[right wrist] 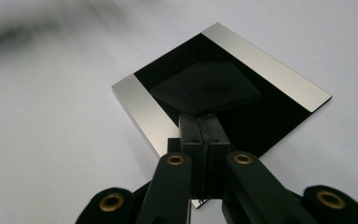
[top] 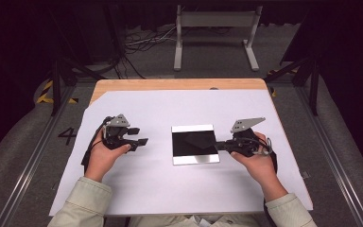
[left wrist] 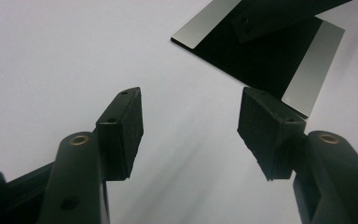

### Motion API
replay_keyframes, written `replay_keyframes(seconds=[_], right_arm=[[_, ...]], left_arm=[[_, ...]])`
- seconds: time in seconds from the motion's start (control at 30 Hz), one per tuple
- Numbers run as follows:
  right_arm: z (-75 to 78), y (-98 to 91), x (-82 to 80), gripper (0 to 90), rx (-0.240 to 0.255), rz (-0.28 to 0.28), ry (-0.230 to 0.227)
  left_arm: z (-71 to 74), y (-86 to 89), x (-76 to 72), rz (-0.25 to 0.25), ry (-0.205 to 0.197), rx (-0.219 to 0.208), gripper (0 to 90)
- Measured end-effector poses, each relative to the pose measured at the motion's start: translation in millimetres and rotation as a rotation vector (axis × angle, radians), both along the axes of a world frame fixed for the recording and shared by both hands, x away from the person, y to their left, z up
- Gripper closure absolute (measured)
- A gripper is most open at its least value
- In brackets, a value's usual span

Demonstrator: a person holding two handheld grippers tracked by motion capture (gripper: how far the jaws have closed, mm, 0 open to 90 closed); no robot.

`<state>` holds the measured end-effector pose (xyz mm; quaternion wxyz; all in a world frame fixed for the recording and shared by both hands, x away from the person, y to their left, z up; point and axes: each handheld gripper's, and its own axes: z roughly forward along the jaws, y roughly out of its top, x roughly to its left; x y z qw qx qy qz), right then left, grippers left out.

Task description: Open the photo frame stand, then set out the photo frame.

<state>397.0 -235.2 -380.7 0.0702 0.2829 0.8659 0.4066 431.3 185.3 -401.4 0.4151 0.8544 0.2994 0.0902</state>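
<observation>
Pinching at the middle of the table, my right tool (right wrist: 203, 126) stood with its jaws pressed together, tips meeting the near corner of the black pad (right wrist: 205, 88). The pad lay turned cornerwise on the dark centre of the plate (right wrist: 144, 112), a flat square with a silver strip along two opposite sides. I could not tell whether that corner was actually caught between the pads or merely touched them.

My left tool (top: 144, 141) hovered wide open and empty over the white sheet (top: 170, 189), toward the table's left edge, apart from the plate and pointing at it.

To do this step well, I judged I first had to confirm the bite: a thin, limp pad slips easily from a corner hold. The lift should go slowly and straight up, peeling the pad off without dragging the plate across the sheet. If the plate started to slide or tip, my open left tool was near enough to press down on the near silver strip and steady it.
</observation>
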Motion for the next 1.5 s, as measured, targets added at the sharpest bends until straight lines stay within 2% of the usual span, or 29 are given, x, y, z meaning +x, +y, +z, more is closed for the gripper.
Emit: replay_keyframes(seconds=[0.07,0.37,0.7,0.9,1.1,1.23,1.3,1.33,1.5], right_arm=[[0.5,-0.8,0.6,86.0,-0.015,0.002,0.025],[7.5,-12.9,1.3,82.5,-0.012,-0.029,0.029],[12.9,-20.9,2.7,75.2,0.027,-0.060,0.057],[11.1,-22.5,5.7,71.0,0.029,-0.072,0.076],[15.8,-25.7,9.0,65.4,0.067,-0.106,0.099],[17.3,-26.1,11.4,63.7,0.066,-0.120,0.100],[18.5,-26.1,13.8,62.6,0.068,-0.129,0.102],[18.8,-25.9,14.7,62.3,0.065,-0.131,0.103],[18.5,-24.2,23.0,60.9,0.047,-0.133,0.123]], left_arm=[[-0.1,0.0,0.0,0.001,0.003,-0.004,41.1],[0.2,0.0,-1.2,0.002,0.004,0.001,41.0],[-0.6,0.0,-0.8,0.008,0.012,-0.004,40.5],[-1.9,0.6,-0.1,0.014,0.011,-0.007,39.5],[-2.2,3.8,-0.3,0.029,0.017,-0.020,39.4],[-2.2,4.7,-1.0,0.030,0.020,-0.038,38.9],[-2.0,5.5,-0.8,0.030,0.012,-0.033,38.6],[-2.1,5.3,-1.6,0.032,0.022,-0.042,38.6],[-0.5,8.2,-3.7,0.039,0.014,-0.047,38.5]])
